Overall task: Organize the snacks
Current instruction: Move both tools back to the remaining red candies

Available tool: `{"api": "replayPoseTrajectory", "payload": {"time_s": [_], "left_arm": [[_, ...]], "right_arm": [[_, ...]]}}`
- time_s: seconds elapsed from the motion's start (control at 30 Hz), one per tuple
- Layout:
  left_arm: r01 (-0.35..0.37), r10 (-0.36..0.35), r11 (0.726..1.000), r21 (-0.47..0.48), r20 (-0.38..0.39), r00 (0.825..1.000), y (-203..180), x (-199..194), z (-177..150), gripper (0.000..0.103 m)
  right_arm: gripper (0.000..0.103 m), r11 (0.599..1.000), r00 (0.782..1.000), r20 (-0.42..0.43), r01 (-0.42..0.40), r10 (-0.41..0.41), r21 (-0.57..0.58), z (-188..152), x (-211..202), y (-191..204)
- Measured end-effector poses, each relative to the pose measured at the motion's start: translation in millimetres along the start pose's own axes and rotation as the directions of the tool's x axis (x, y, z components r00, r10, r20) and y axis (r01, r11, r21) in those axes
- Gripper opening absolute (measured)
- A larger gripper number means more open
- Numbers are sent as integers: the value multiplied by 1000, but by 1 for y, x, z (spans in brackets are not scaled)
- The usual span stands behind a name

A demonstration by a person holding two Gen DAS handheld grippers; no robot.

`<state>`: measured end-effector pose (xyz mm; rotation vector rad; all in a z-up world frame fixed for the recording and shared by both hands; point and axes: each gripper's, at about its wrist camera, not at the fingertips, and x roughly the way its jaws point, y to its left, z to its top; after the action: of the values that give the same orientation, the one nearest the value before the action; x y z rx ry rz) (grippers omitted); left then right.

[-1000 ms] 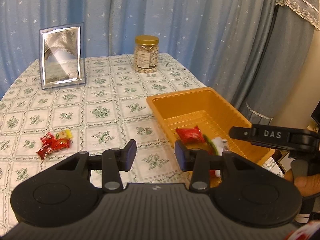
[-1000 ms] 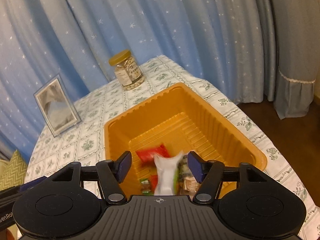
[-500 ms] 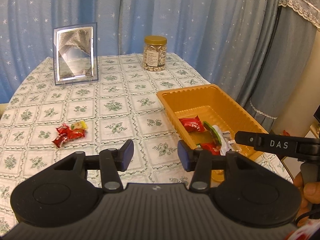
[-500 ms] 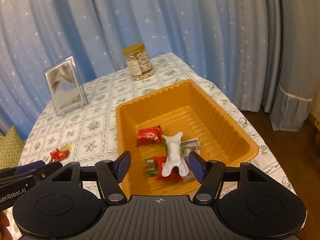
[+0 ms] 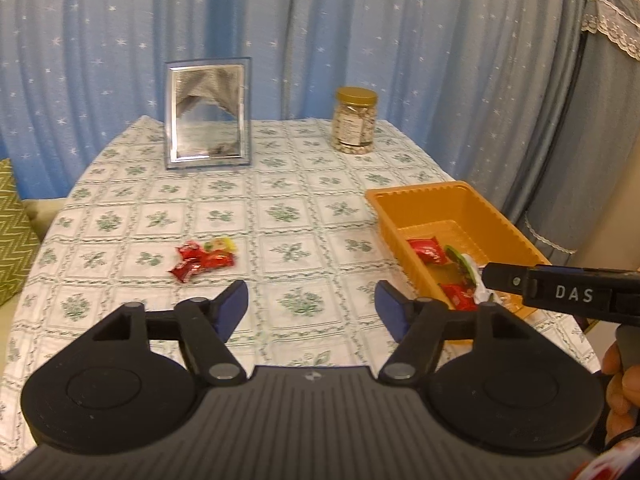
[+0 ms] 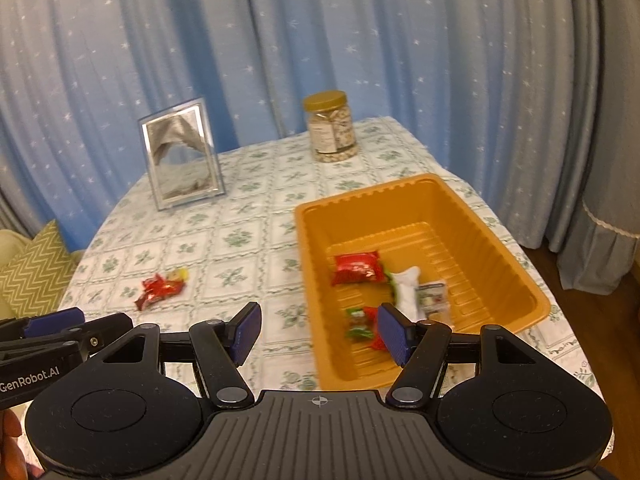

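An orange tray point(image 6: 496, 240) sits at the table's right side and holds several snack packets: a red one point(image 6: 358, 267), a white one point(image 6: 407, 289) and smaller ones. The tray also shows in the left wrist view point(image 5: 424, 194). A small pile of red and yellow snack packets point(image 5: 204, 258) lies on the tablecloth left of the tray; it shows in the right wrist view too point(image 6: 162, 286). My left gripper point(image 5: 312, 312) is open and empty above the table's near edge. My right gripper point(image 6: 318, 330) is open and empty, pulled back from the tray's near left corner.
A silver picture frame point(image 5: 207, 114) stands at the back left of the table. A jar with a gold lid point(image 5: 354, 126) stands at the back. Blue starred curtains hang behind. A green zigzag cushion point(image 6: 34, 270) lies off the table's left edge.
Both grippers have pulled back and risen from the tray. The white packet dropped from the right gripper and now lies in the tray. The loose snack pile has come nearer the view's centre.
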<state>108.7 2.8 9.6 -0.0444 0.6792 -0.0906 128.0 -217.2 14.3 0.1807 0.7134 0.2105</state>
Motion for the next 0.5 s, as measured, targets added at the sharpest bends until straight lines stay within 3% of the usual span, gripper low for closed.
{"api": "replayPoseTrajectory", "payload": {"time_s": [0.5], "left_arm": [[-113,113,993,-23,-4,994,67,-9,-5,71]], "right_arm": [[64,993,996,-14,-93,93,-68,1,21,54]]}}
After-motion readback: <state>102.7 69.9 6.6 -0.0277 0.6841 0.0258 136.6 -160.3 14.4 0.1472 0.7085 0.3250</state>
